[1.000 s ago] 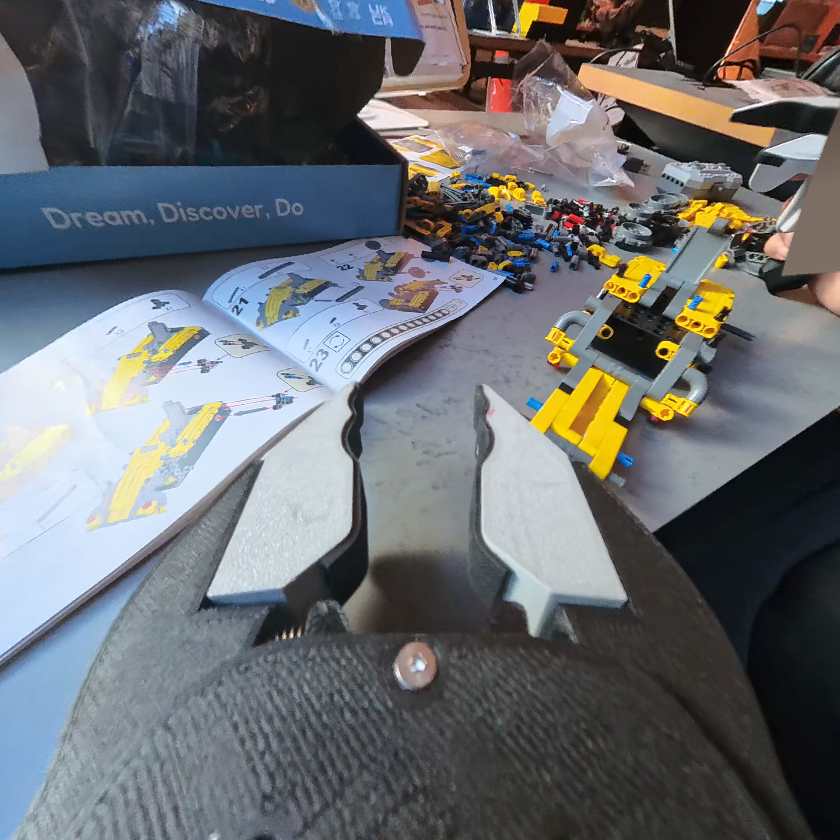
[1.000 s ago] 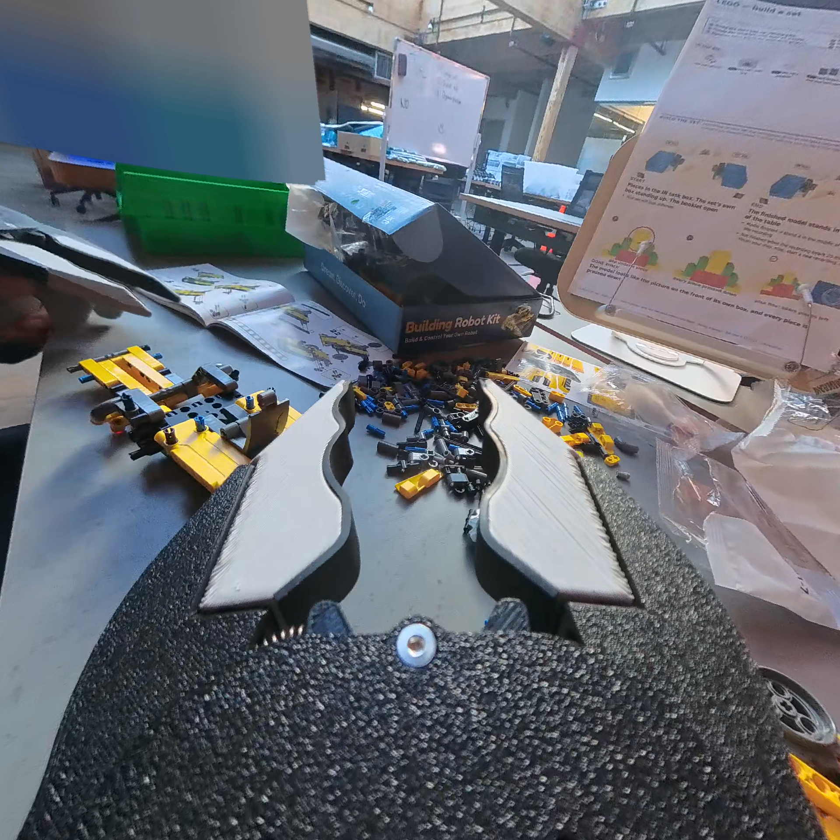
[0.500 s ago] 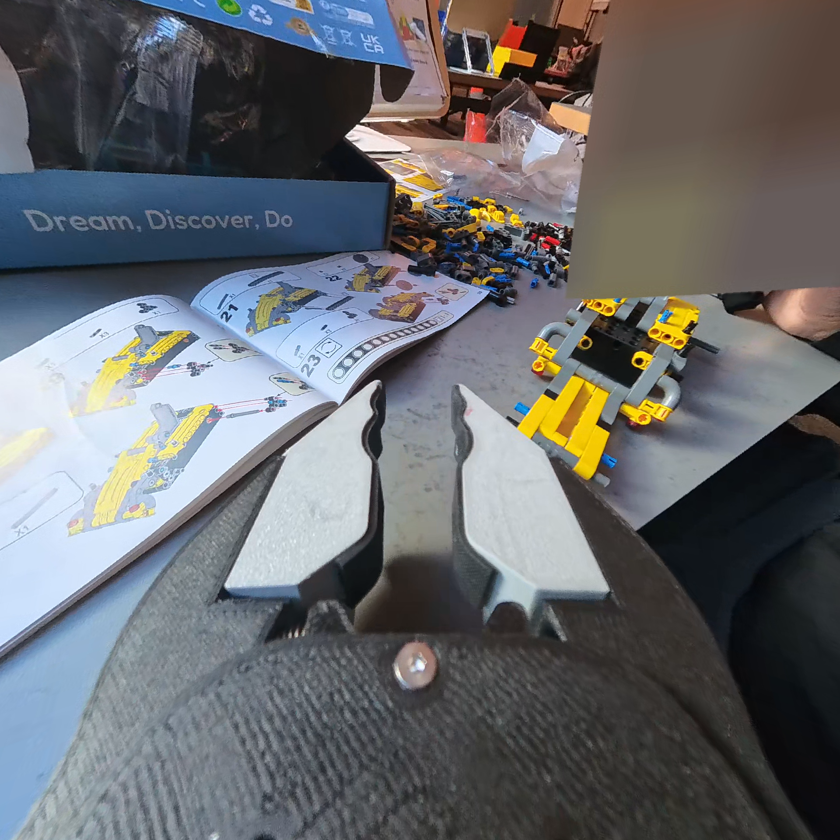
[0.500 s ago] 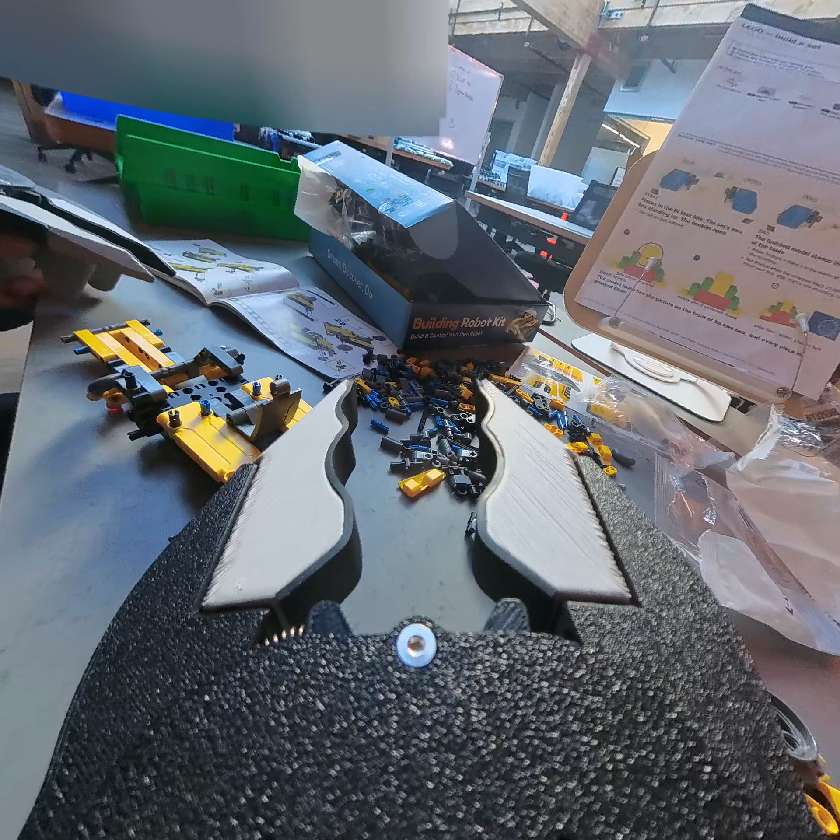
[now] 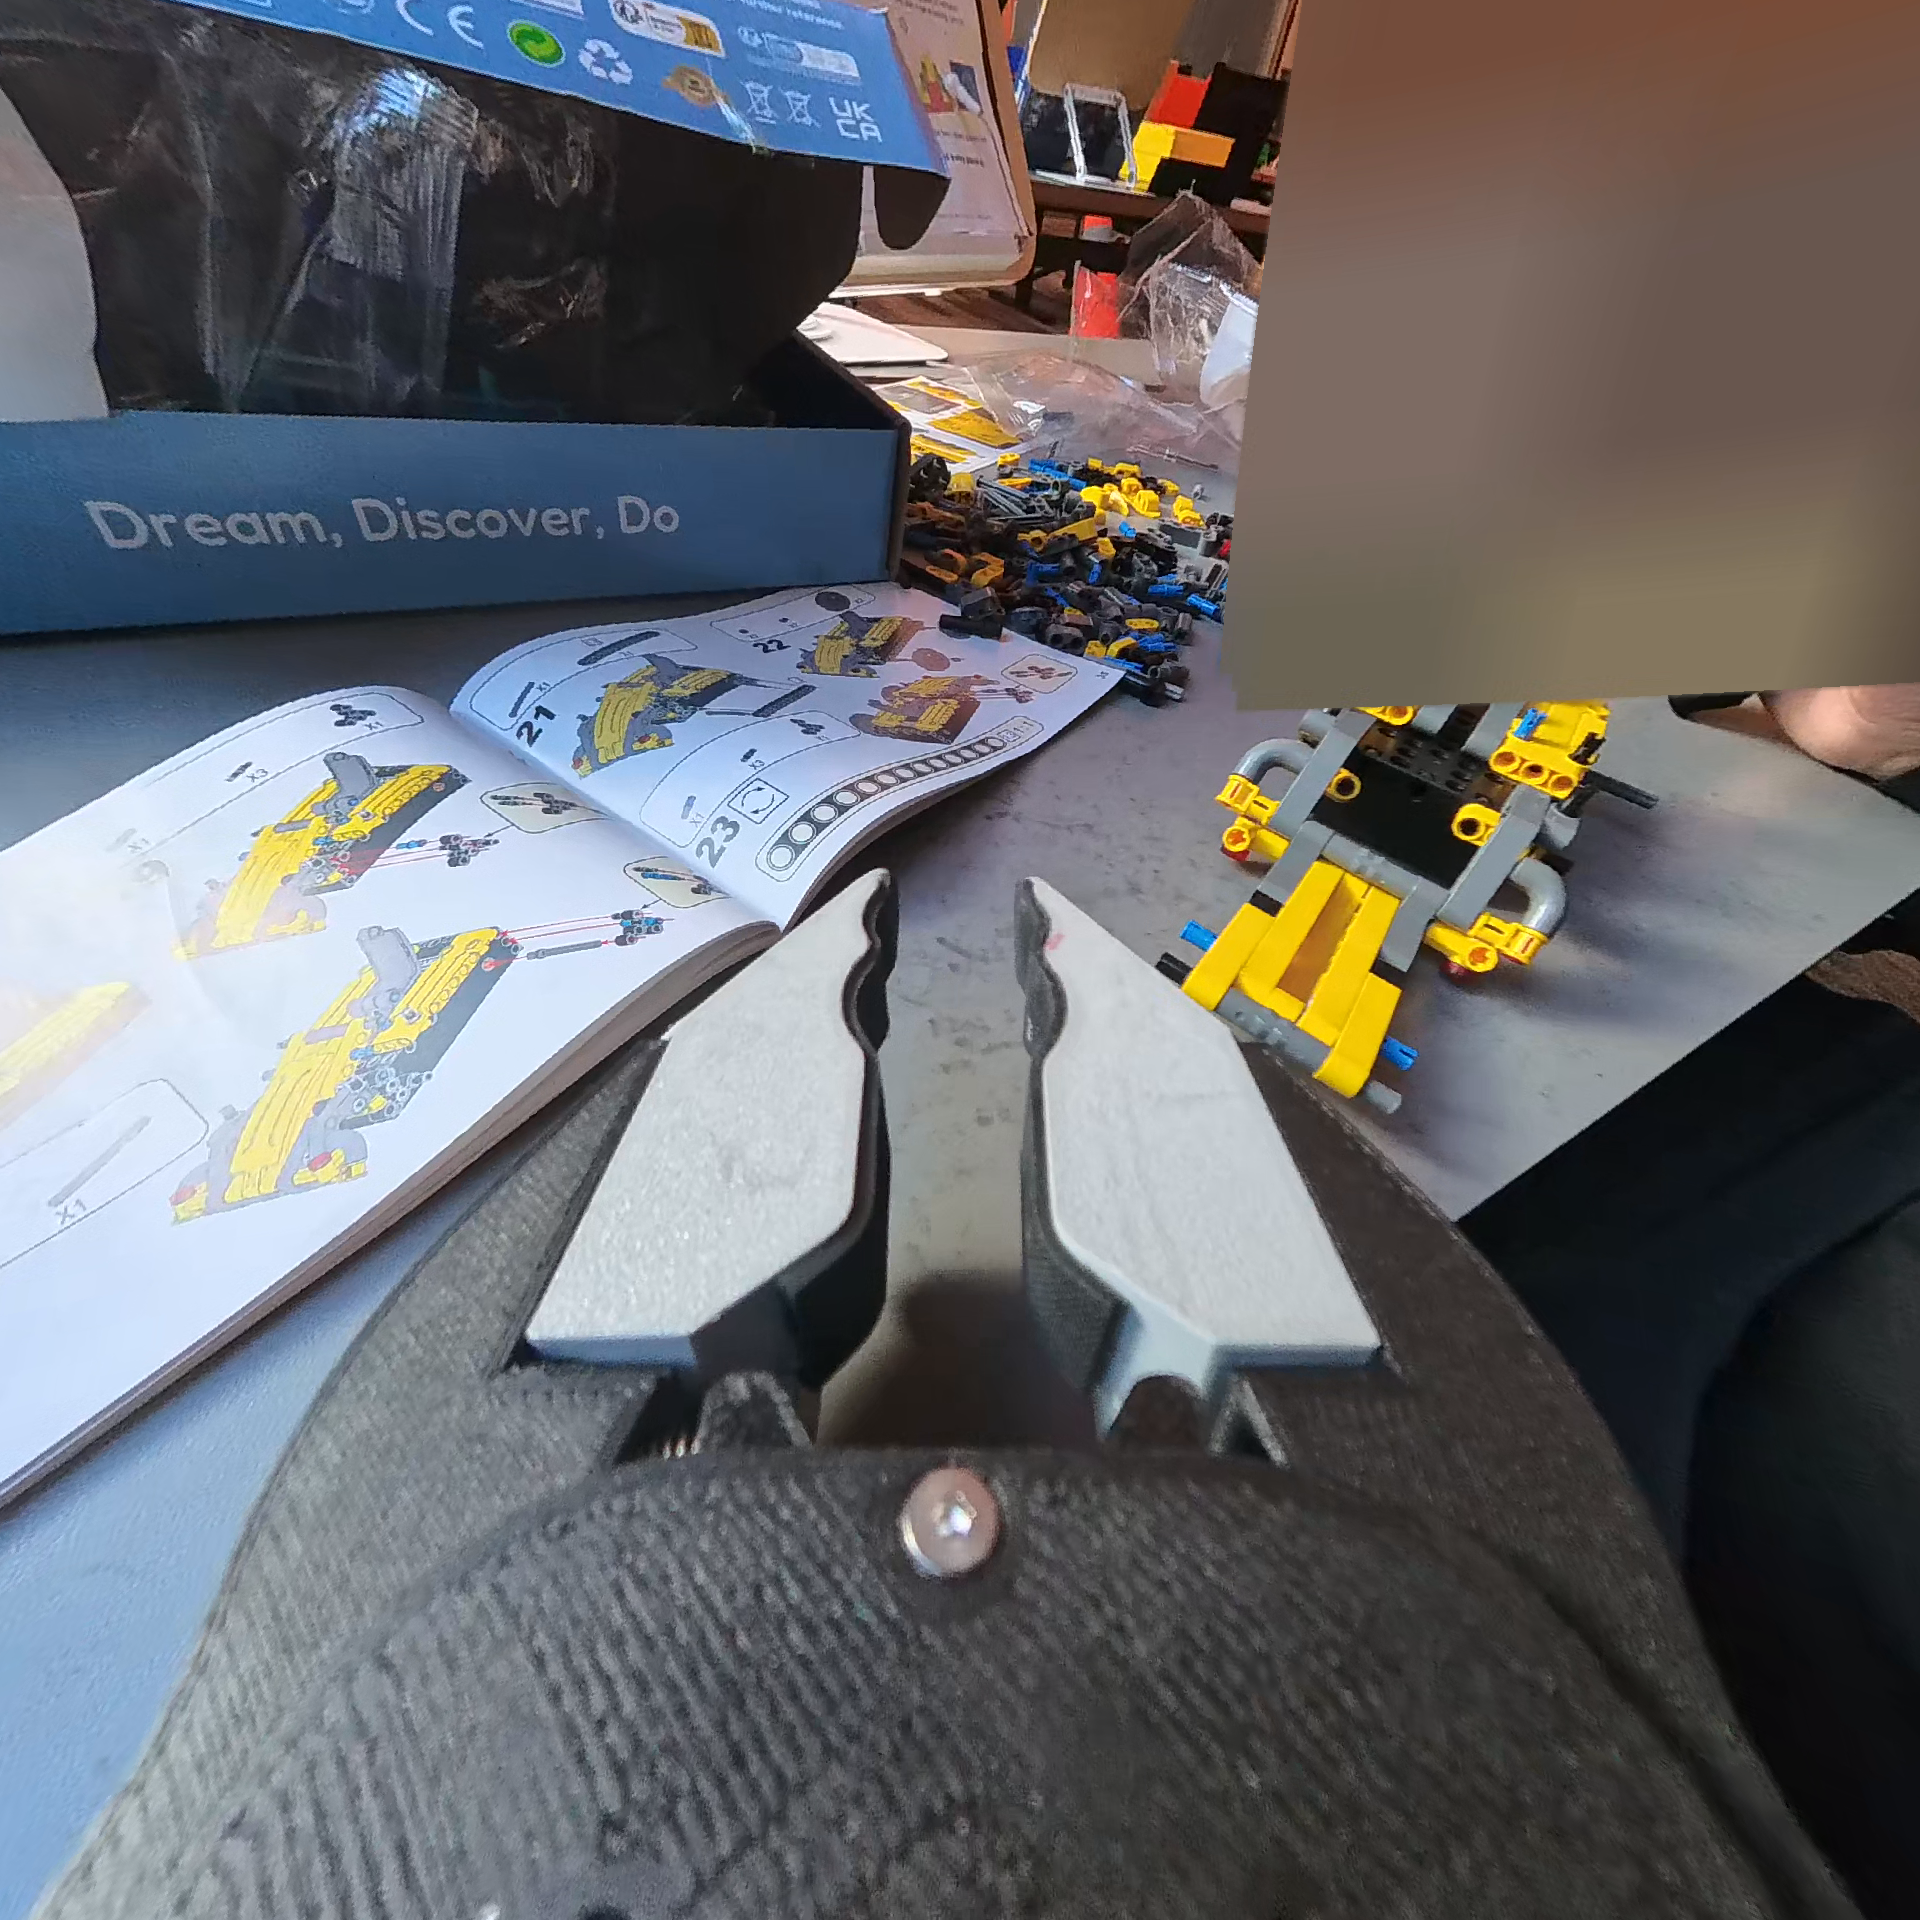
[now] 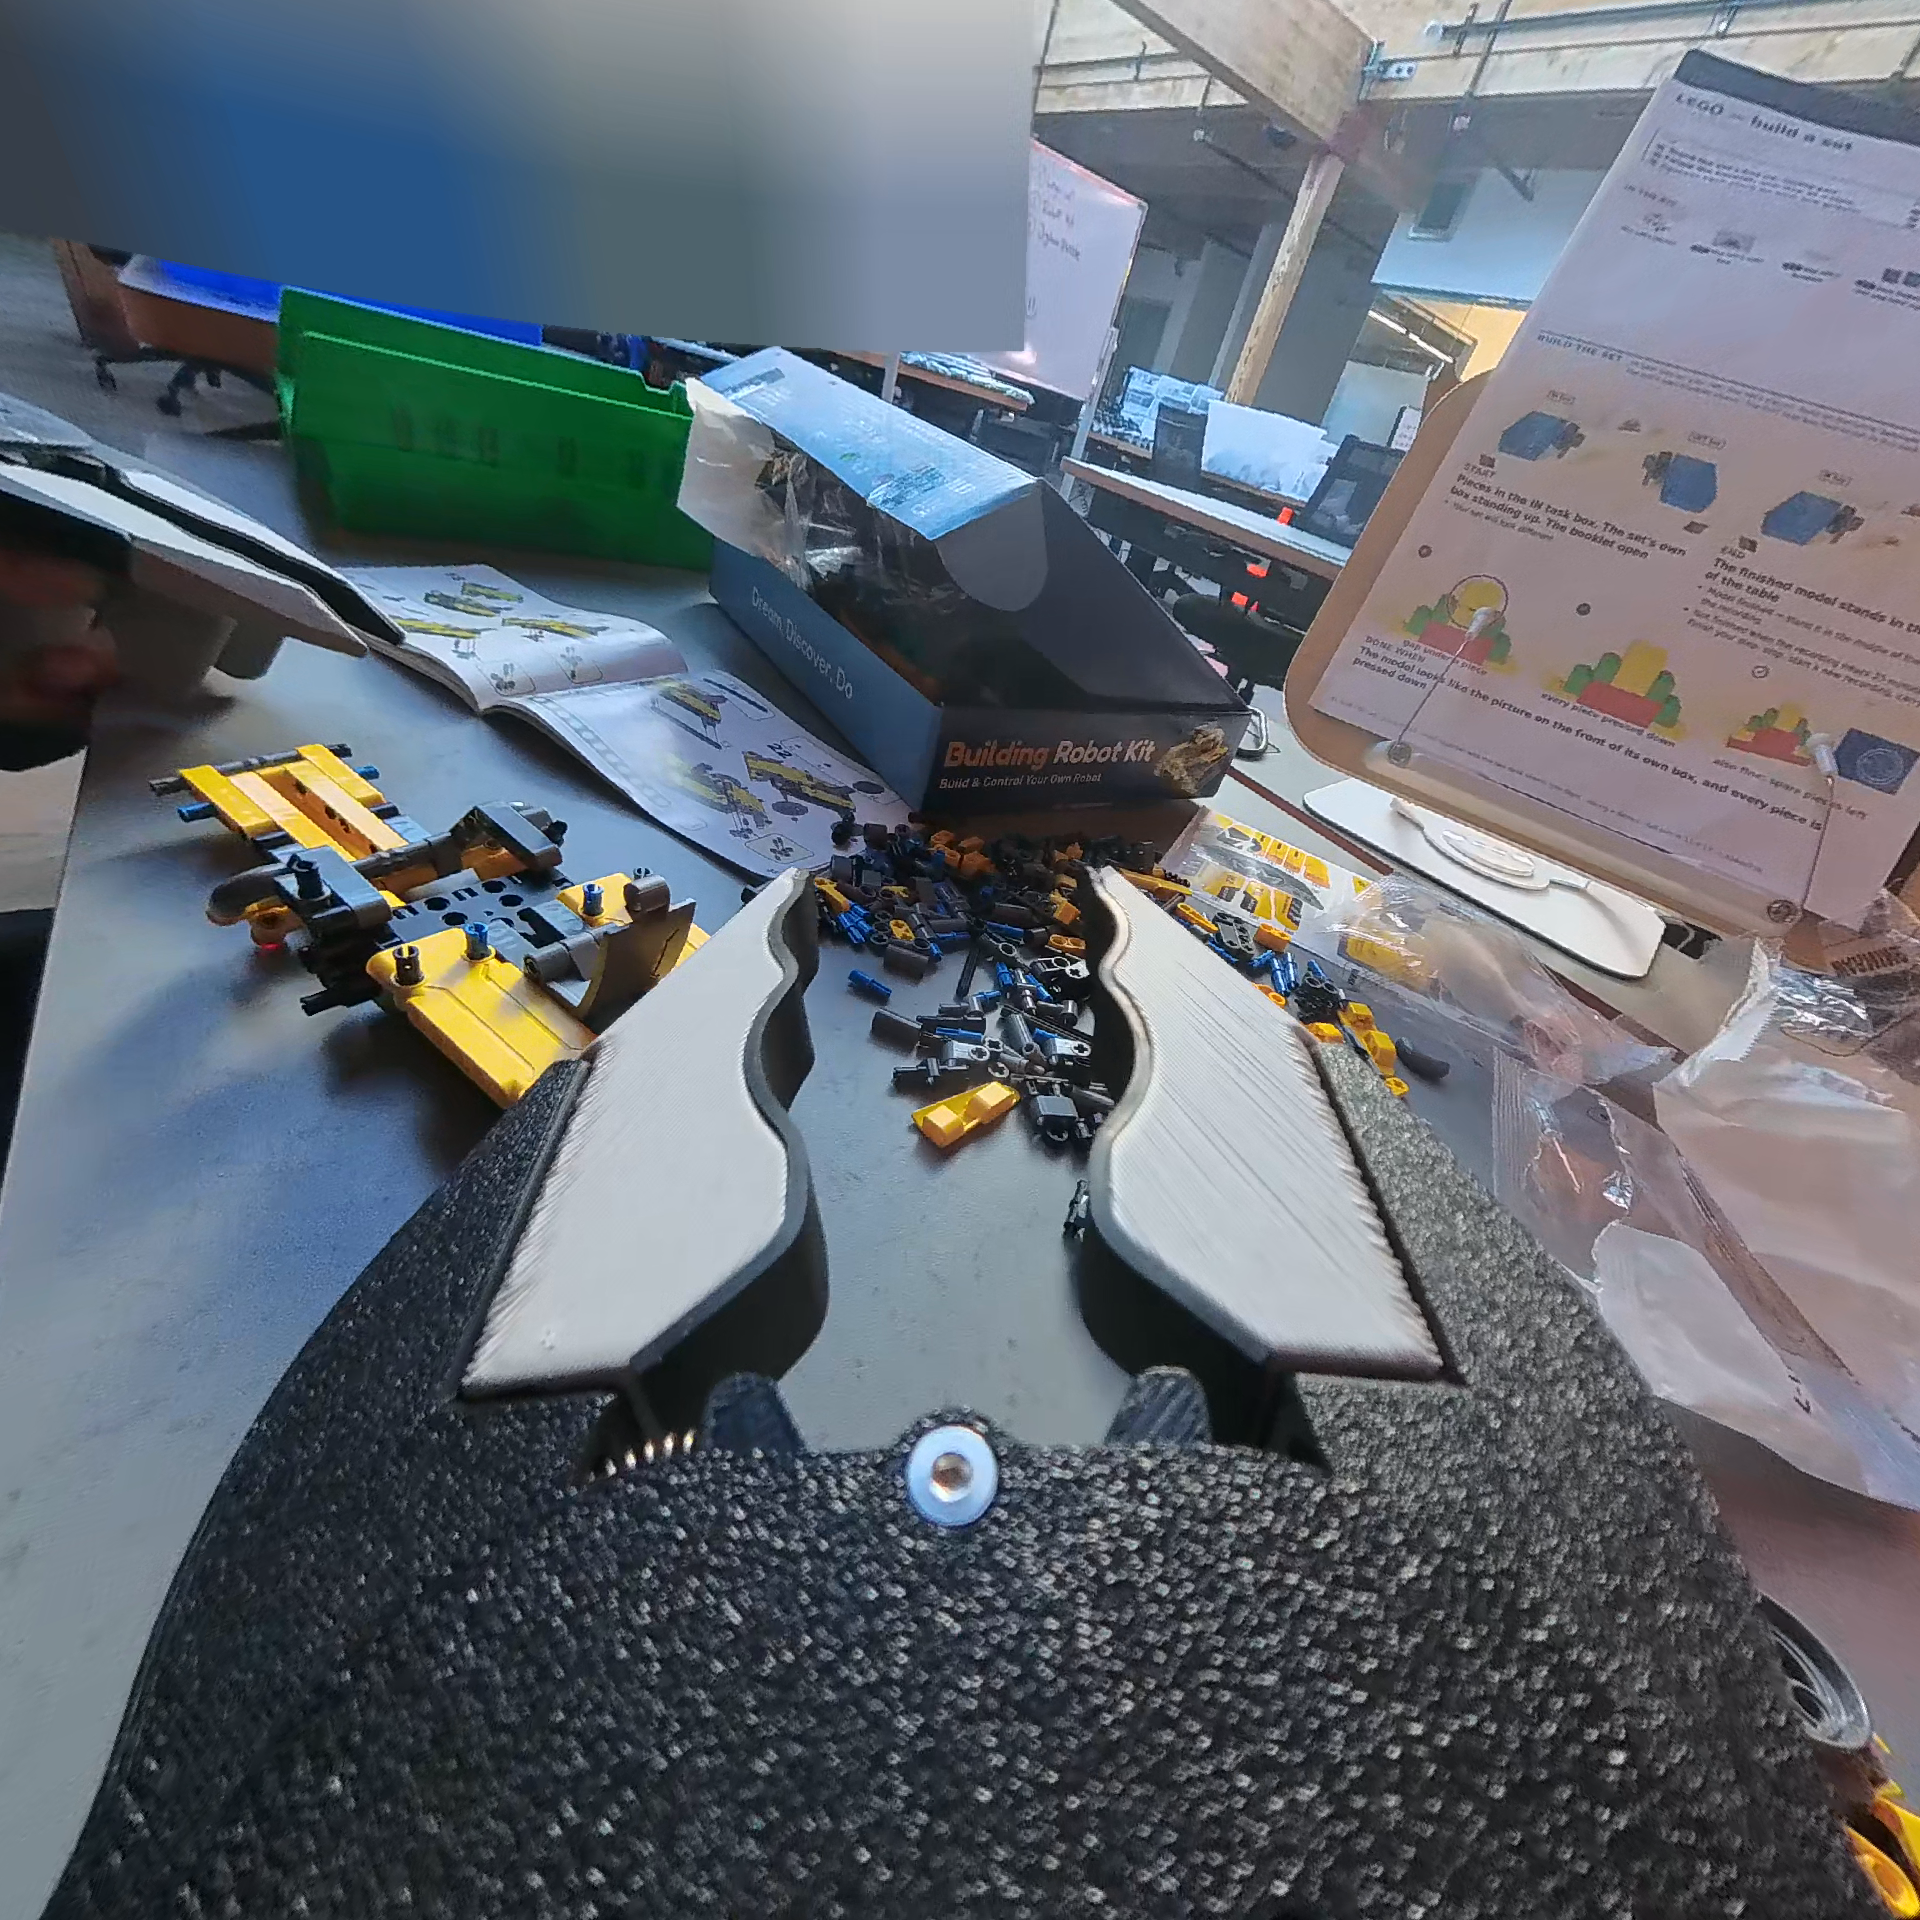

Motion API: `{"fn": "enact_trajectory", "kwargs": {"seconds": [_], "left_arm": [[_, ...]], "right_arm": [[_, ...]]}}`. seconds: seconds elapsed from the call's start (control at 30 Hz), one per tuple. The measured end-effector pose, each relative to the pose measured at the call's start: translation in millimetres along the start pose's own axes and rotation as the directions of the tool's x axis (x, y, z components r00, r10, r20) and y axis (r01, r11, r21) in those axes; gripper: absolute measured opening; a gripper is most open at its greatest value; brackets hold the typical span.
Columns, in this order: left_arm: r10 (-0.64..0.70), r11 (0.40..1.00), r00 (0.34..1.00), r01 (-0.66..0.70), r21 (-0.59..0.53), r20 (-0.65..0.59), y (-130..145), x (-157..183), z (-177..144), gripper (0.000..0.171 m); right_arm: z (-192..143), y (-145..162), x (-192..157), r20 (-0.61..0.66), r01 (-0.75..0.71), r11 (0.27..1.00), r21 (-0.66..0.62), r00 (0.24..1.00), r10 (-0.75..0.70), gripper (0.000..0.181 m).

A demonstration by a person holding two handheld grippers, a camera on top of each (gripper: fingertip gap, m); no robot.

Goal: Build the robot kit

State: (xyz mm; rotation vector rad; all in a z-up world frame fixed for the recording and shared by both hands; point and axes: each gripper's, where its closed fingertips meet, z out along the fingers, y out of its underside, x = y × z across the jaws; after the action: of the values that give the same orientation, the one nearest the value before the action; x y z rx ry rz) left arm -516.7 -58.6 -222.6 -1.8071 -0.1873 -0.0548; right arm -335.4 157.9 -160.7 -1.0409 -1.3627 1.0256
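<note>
A grey table point(image 5: 1039, 810) carries everything here. Largest on it is the blue cardboard kit box point(image 5: 447, 520), open, with a dark bag of parts inside; in the left wrist view it fills the 10 to 12 o'clock region. In the right wrist view the same box point(image 6: 966, 665) lies at 12 o'clock, with a green bin point(image 6: 478, 457) behind it at 10 o'clock and a propped instruction sheet point(image 6: 1662, 499) at 2 o'clock. Crumpled clear plastic bags point(image 6: 1766, 1195) lie at 3 o'clock.

An instruction booklet point(image 5: 416, 883) lies open and flat, at 9 to 11 o'clock of the left gripper, its near corner just beside the left finger.

The partly built yellow, grey and black model point(image 5: 1382, 894) sits at 2 o'clock of the left gripper, near the table's edge. It is a long flat frame: yellow beams at the narrow end, a black block in the middle, grey curved pieces at the sides, small blue pins. Its long axis runs from 7 to 1 o'clock in that view, narrow yellow end nearest the camera. In the right wrist view the model point(image 6: 436, 914) lies at 10 o'clock, narrow end pointing away towards 10 o'clock.

A loose pile of small black, blue and yellow parts point(image 6: 997, 977) lies straight ahead of the right gripper.

The left gripper point(image 5: 954, 914) is held low over bare table, jaws apart by a narrow gap, holding nothing. The right gripper point(image 6: 945, 894) hangs tilted down at the pile, jaws spread wide, empty.
</note>
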Motion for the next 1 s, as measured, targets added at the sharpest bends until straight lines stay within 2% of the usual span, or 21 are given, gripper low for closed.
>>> {"fn": "enact_trajectory", "kwargs": {"seconds": [0.33,0.43,0.57,1.0], "left_arm": [[0.006,1.000,0.999,-0.005,0.028,-0.033,-3,3,-2,0.013],[0.007,0.999,0.998,-0.005,0.039,-0.058,-3,6,-3,0.010],[-0.006,0.999,0.997,0.009,0.050,-0.079,-5,7,-4,0.007],[-0.014,0.998,0.993,0.020,0.057,-0.113,-6,9,-5,0.005]], "right_arm": [[-4,-3,13,-0.060,0.002,1.000,0.017,0.998,-0.001,0.047],[-13,-15,20,-0.113,0.031,0.997,0.077,0.993,-0.022,0.038],[-18,-16,34,-0.179,0.015,0.996,0.090,0.984,0.001,0.036],[-2,-10,33,-0.171,0.024,0.999,0.048,0.985,-0.016,0.030]]}}
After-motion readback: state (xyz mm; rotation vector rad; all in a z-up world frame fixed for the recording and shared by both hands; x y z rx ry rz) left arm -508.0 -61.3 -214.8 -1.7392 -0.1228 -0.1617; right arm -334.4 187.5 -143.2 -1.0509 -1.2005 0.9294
